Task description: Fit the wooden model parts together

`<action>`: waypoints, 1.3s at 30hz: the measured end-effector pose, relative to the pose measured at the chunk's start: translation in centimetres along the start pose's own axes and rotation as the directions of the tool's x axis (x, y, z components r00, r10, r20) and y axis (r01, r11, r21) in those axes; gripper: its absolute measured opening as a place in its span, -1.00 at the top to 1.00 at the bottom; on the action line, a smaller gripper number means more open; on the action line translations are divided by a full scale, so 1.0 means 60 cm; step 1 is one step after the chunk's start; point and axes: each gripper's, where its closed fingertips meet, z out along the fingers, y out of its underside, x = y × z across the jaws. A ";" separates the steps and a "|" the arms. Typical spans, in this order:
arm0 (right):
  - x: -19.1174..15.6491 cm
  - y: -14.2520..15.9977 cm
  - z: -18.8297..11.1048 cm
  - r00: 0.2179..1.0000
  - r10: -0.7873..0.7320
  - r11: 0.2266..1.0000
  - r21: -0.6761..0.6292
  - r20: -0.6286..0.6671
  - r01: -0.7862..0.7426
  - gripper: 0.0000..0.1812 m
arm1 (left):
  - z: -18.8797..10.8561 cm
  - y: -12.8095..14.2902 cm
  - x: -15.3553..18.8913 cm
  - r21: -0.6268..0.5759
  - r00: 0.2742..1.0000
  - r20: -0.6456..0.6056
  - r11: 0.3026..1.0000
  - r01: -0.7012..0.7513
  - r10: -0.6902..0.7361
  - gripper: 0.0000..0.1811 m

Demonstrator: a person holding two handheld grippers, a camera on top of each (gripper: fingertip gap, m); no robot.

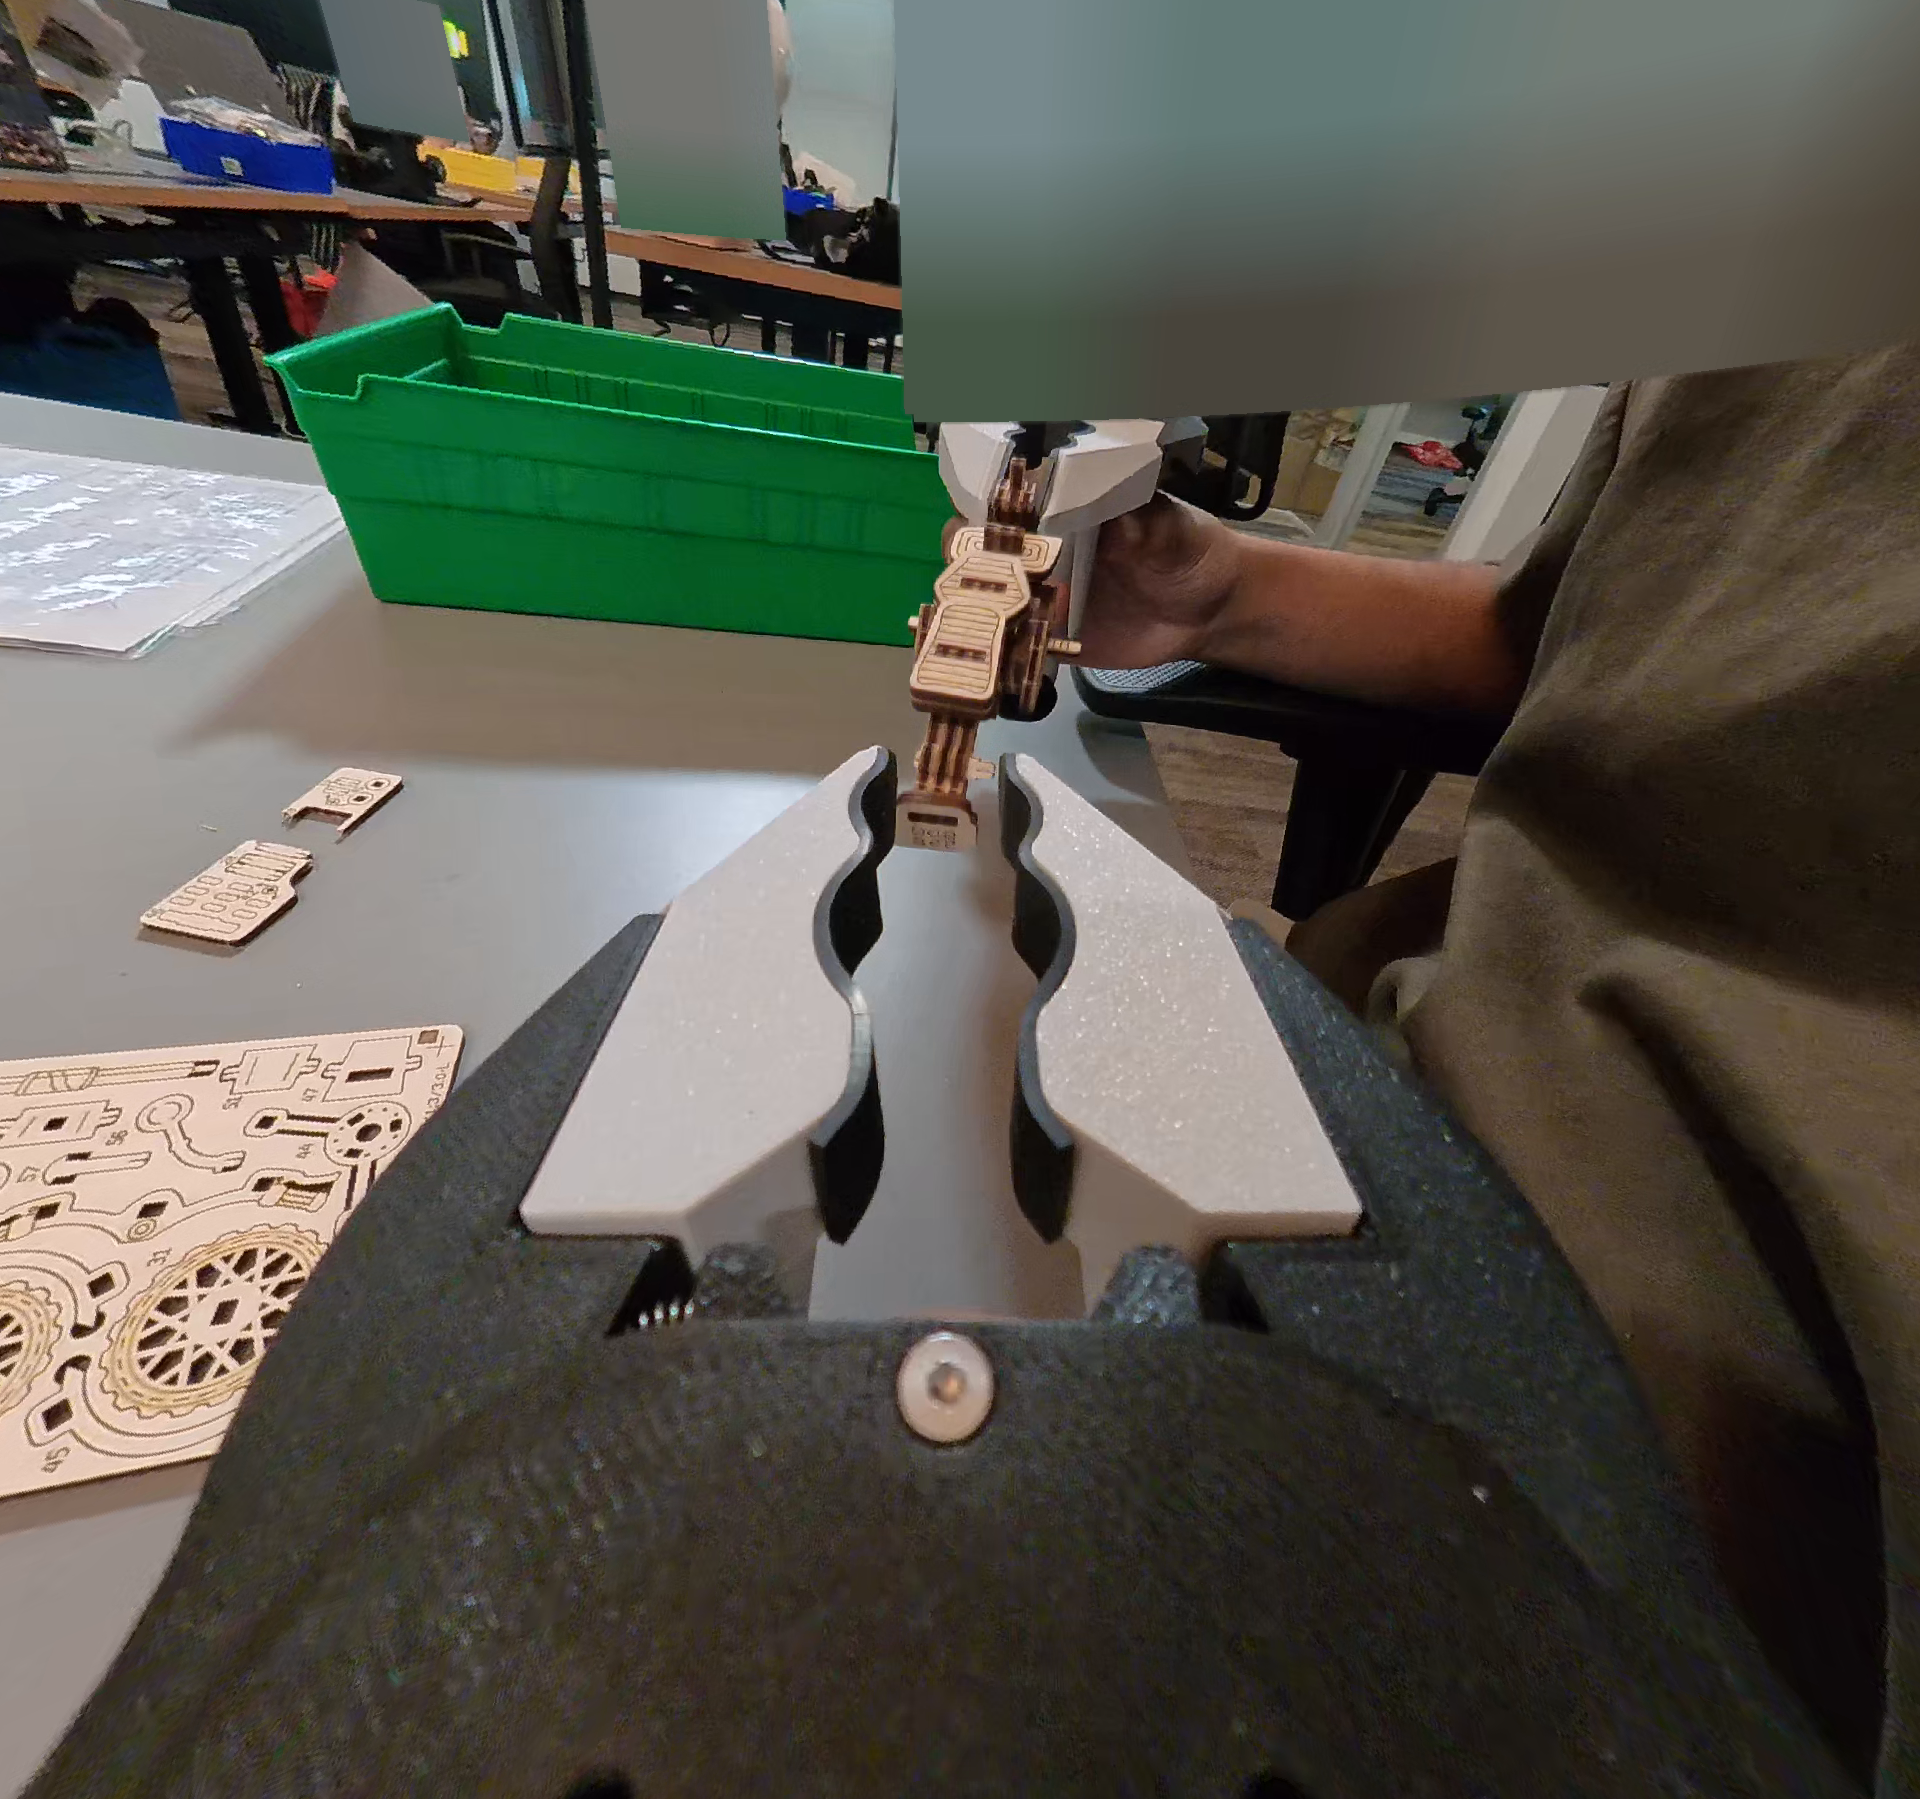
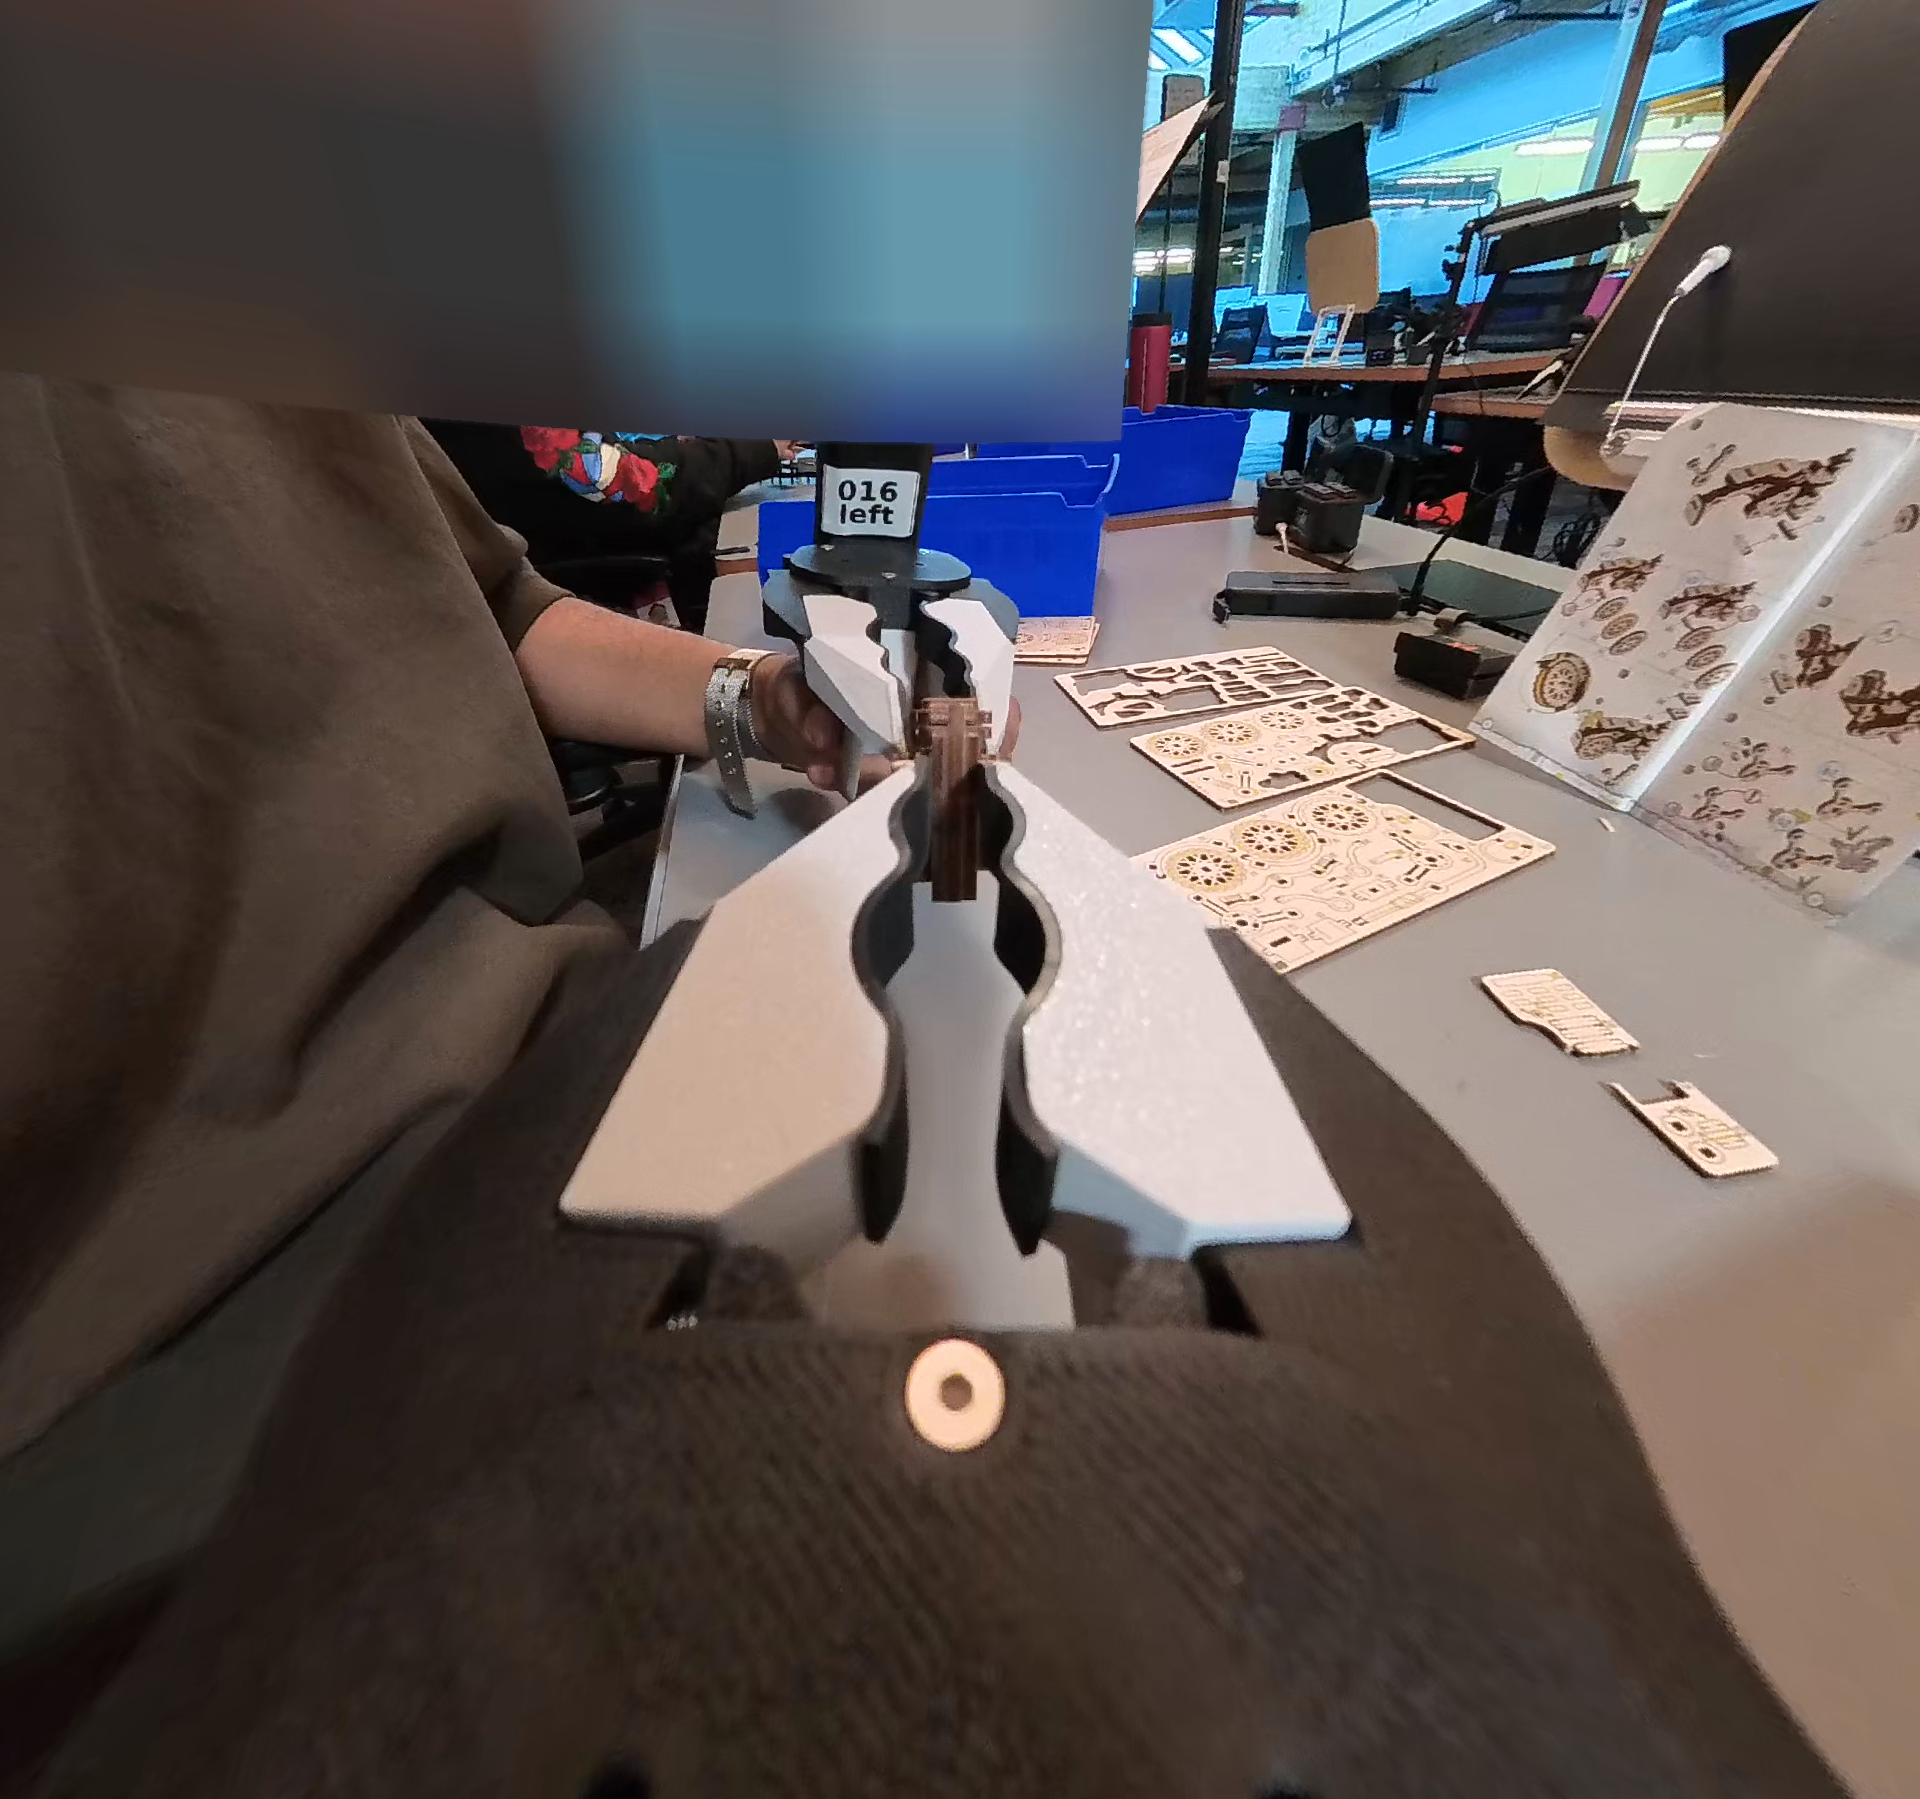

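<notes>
The right gripper [image 2: 951, 793] pinches the long brown wooden model piece [image 1: 971, 653] upright, its bottom end between the open left gripper [image 1: 945, 783] fingertips.

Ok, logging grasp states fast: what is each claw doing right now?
Left claw: open, tips flanking the lower end of the wooden model, not clamped.
Right claw: shut on the wooden model.

grey table [image 1: 499, 710] | wooden desks [image 1: 727, 253] behind | wood floor [image 1: 1216, 814] | bright windows [image 2: 1455, 87]
</notes>
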 end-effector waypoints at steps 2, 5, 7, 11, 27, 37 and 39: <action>-0.001 0.001 0.001 1.000 0.000 1.000 -0.005 0.002 0.000 0.93 | 0.000 0.000 0.001 -0.001 1.000 0.000 1.000 -0.004 0.004 0.81; -0.002 0.003 0.002 1.000 0.002 1.000 -0.009 0.005 -0.002 0.93 | 0.001 0.001 0.002 -0.003 1.000 -0.002 1.000 -0.010 0.010 0.82; -0.002 0.003 0.001 1.000 0.004 1.000 -0.009 0.006 -0.004 0.94 | 0.000 0.001 0.002 -0.004 1.000 -0.004 1.000 -0.012 0.012 0.84; -0.002 0.003 0.001 1.000 0.010 1.000 -0.007 0.012 -0.010 0.94 | 0.001 0.002 0.004 -0.010 1.000 -0.007 1.000 -0.021 0.021 0.85; -0.002 -0.025 -0.012 1.000 0.003 0.996 0.086 0.016 -0.004 0.94 | -0.008 -0.014 -0.004 0.055 0.998 -0.017 0.997 0.062 -0.061 0.71; 0.000 -0.029 -0.014 0.998 0.053 0.992 0.114 0.035 -0.056 0.94 | -0.015 -0.027 0.007 0.101 0.989 -0.097 0.987 0.125 -0.115 0.99; -0.001 -0.029 -0.013 0.998 0.055 0.992 0.113 0.038 -0.059 0.94 | -0.013 -0.024 0.009 0.092 0.989 -0.098 0.988 0.122 -0.113 1.00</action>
